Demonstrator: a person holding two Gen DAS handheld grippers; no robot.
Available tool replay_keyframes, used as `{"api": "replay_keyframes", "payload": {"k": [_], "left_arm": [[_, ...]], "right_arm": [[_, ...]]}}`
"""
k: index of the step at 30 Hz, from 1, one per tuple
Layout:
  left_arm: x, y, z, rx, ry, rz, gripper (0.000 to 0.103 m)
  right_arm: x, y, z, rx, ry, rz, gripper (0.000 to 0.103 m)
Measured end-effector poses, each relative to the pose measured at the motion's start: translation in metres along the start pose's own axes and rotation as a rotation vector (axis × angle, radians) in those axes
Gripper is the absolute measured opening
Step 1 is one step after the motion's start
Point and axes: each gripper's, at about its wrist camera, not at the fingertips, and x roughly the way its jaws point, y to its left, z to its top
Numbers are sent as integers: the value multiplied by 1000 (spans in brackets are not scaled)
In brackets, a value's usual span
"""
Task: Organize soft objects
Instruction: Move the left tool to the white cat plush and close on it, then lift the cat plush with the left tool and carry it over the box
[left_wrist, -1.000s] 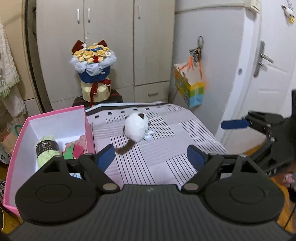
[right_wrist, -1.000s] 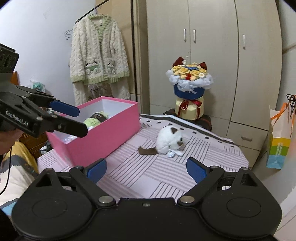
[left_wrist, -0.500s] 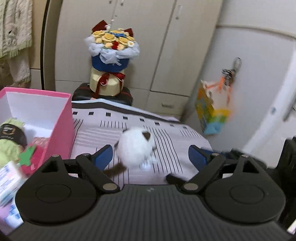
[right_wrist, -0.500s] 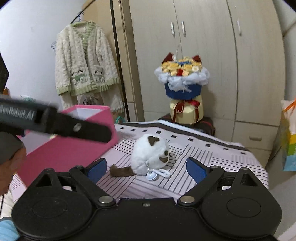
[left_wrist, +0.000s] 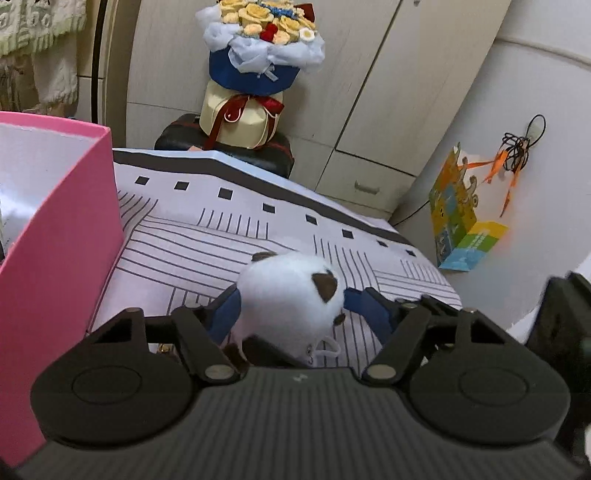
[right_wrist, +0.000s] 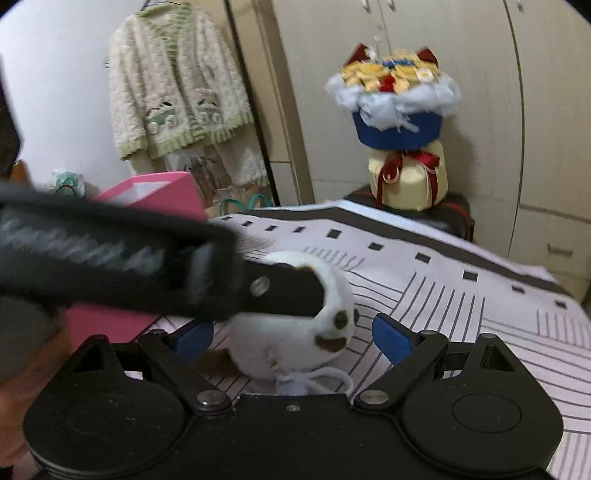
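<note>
A white plush cat (left_wrist: 288, 295) with brown ears and tail lies on the striped bedspread (left_wrist: 207, 240). My left gripper (left_wrist: 291, 314) has its blue pads against both sides of the plush, closed on it. In the right wrist view the plush (right_wrist: 295, 343) sits between the open fingers of my right gripper (right_wrist: 291, 339), not touched by the pads, and the left gripper's black finger (right_wrist: 280, 291) crosses over it. The pink box (left_wrist: 62, 229) stands to the left.
A flower bouquet (left_wrist: 258, 59) stands on a dark stool beyond the bed. Wardrobe doors (left_wrist: 369, 92) lie behind. A colourful gift bag (left_wrist: 461, 225) hangs at the right wall. A knitted cardigan (right_wrist: 177, 85) hangs at the left.
Both grippers moved forward to the plush cat. The left gripper's fingers narrowed from wide open onto the plush. The right gripper stayed open.
</note>
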Motion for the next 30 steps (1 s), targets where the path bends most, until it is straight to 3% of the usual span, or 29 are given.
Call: {"api": "replay_keyframes", "payload": {"k": [9,12,14,16,30], "left_arm": [[12,13,-4,-35,27,-6,61],[14,19,-7,-60,19,-17,59],[14,22,-9,-71,15,-26,57],[13,21,-10,-68,10,-28,55],[-25,4,-25,17,0,-91,54]], "right_arm": [[13,-6,-9,32,31,42,95],[13,-9,-9,48,25,39,89],[12,-6,-10,25,19,52,76],[10,0,-11,-2,9,38,72],[-34,26,-21,26,-34,-48,71]]}}
